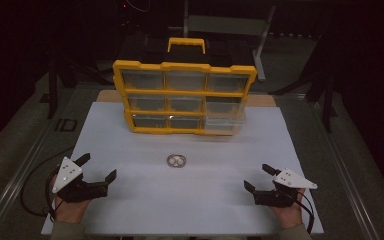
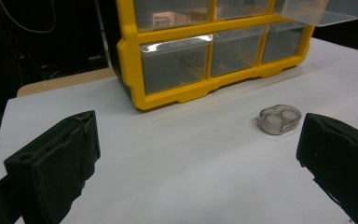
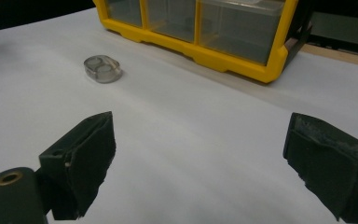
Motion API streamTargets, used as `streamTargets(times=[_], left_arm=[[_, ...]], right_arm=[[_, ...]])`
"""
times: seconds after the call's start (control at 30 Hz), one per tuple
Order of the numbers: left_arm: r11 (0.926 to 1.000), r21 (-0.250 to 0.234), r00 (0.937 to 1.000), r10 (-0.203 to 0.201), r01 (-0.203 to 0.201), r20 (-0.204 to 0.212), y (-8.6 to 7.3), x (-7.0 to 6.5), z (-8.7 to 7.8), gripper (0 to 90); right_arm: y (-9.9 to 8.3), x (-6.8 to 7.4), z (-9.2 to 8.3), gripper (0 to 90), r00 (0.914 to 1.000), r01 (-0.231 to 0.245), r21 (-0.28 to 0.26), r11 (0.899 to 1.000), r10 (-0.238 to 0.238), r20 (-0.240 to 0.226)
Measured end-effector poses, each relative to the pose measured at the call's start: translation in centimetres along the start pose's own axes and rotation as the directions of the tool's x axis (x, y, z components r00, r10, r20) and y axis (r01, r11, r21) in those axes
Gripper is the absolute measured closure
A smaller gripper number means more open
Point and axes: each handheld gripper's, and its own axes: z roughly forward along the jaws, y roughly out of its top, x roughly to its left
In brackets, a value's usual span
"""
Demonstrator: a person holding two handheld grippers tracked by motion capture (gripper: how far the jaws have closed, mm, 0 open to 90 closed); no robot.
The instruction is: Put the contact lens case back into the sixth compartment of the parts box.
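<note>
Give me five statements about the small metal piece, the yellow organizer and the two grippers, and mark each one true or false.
1. The small metal piece lies on the white sheet, apart from both grippers. True.
2. The left gripper is shut on the metal piece. False: its jaws stand open with nothing between them.
3. The yellow organizer stands upright beyond the metal piece. True.
4. All its drawers are pushed in. False: the lower right drawer sticks out.
5. The right gripper is open. True.
</note>
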Motion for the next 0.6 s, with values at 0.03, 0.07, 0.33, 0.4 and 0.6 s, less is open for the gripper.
streamTargets(times=[0.03, 0.07, 0.33, 0.4, 0.6], left_arm=[[1.0, 0.0, 1.0, -0.003, 0.003, 0.0, -0.05, 0.05, 0.01, 0.1], [1.0, 0.002, 1.0, -0.003, 0.003, -0.001, -0.09, 0.08, 0.0, 0.1], [0.9999, 0.009, 1.0, -0.005, 0.005, 0.001, -0.25, 0.18, 0.32, 0.1], [0.9999, 0.015, 1.0, -0.002, 0.002, -0.001, -0.24, 0.18, 0.44, 0.1], [0.9994, 0.033, 0.9999, 0.012, -0.012, 0.006, -0.11, 0.08, 0.89, 0.1]], right_arm=[[-0.02, 0.04, 0.01, 8.9, 1.0, -0.001, 0.004, 1.0, 0.001, -0.002], [-0.02, 0.09, 0.02, 8.9, 1.0, 0.0, 0.004, 1.0, 0.0, -0.001], [0.11, 0.45, 0.07, 8.5, 1.0, 0.009, 0.027, 1.0, -0.009, -0.002], [0.11, 0.48, 0.02, 8.5, 1.0, 0.01, 0.027, 1.0, -0.01, 0.002], [0.09, 0.59, -0.01, 8.4, 0.9999, 0.013, 0.026, 1.0, -0.013, 0.0]])
